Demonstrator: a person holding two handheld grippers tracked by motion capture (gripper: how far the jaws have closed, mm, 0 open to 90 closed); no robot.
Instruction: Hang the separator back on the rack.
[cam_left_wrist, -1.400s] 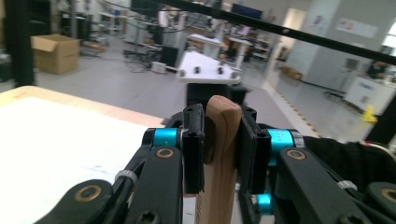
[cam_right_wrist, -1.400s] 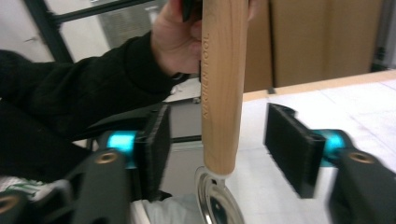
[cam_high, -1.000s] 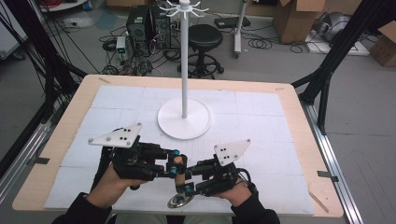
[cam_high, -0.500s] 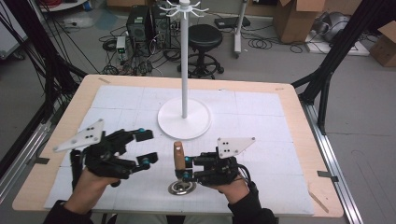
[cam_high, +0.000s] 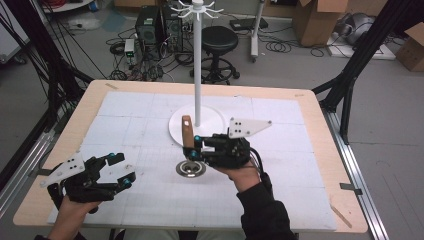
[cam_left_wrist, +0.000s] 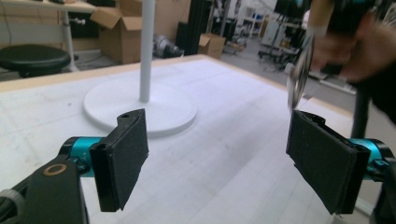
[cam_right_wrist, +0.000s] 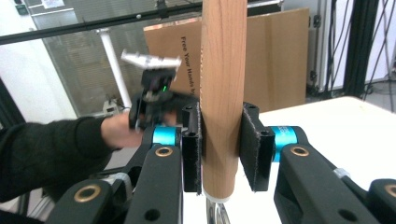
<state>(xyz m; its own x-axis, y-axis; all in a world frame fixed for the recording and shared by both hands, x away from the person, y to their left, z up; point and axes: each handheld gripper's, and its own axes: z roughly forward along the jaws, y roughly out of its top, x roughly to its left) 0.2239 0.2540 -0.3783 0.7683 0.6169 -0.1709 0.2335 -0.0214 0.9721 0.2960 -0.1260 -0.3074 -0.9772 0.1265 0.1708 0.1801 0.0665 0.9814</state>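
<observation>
Wooden-handled utensil (cam_high: 187, 131) | upright, metal end (cam_high: 190, 168) low over surface (cam_high: 280, 190), near white stand (cam_high: 198, 75) | right hand-held gripper (cam_high: 196, 148) clamps handle | left hand-held gripper (cam_high: 119, 169) just opened, jaws wide, nothing between

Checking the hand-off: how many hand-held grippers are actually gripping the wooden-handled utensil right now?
1. The right hand-held gripper clamps the wooden handle, above the table near the white stand base. The left hand-held gripper, open, is at the table's near-left, empty.
</observation>
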